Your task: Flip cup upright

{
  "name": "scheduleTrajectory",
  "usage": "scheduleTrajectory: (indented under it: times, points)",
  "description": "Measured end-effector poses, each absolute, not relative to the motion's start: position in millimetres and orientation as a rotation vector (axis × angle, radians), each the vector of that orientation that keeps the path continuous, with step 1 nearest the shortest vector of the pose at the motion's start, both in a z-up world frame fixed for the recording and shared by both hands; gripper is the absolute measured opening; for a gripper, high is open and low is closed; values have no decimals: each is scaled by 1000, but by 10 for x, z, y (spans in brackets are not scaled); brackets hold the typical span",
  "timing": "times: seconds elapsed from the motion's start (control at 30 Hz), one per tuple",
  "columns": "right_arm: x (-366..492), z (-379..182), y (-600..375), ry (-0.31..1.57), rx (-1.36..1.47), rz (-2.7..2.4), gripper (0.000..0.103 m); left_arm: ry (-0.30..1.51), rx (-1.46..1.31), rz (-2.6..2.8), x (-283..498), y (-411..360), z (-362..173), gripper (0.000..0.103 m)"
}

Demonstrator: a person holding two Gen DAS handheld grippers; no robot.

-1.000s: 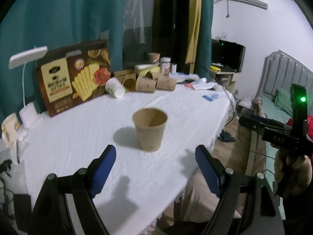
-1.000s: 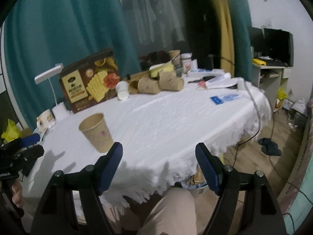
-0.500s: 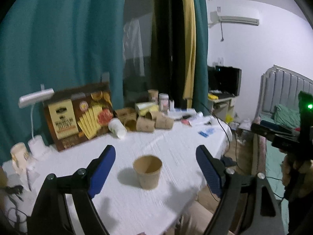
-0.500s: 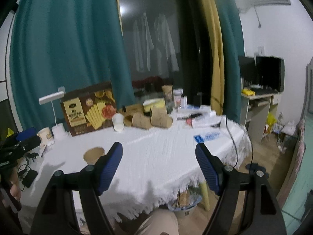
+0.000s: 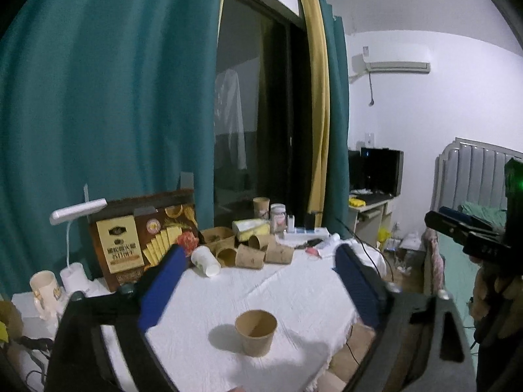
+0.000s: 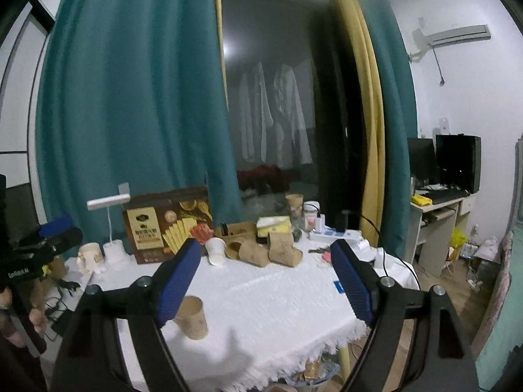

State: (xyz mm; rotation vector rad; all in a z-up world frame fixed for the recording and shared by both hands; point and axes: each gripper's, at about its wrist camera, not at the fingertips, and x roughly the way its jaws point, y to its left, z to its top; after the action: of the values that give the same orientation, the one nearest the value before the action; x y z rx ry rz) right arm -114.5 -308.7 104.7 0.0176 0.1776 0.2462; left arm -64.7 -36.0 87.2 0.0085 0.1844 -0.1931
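Standing upright near the white-clothed counter's (image 5: 294, 294) near edge: brown paper cup (image 5: 256, 332), mouth up. Left tool (image 5: 258, 289) and right tool (image 6: 264, 282) just widened, empty. Flip looks finished; next, probably pulling clear.

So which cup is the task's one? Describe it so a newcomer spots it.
Start at the white-clothed table. Near its front edge one brown paper cup stands alone, upright and mouth up. The other brown cups lie tipped in a cluster at the back by the cracker box.
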Motion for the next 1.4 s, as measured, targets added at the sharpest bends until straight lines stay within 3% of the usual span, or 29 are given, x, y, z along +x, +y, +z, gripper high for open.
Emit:
scheduleTrajectory:
  times: [0.17, 1.4]
  points:
    - [-1149, 1150, -2897, 165, -3, 286, 91, 167, 25, -177, -677, -308, 945, 96]
    - [-912, 1083, -2638, 187, -35, 305, 91, 191, 10, -127, -499, -121, 844, 96]
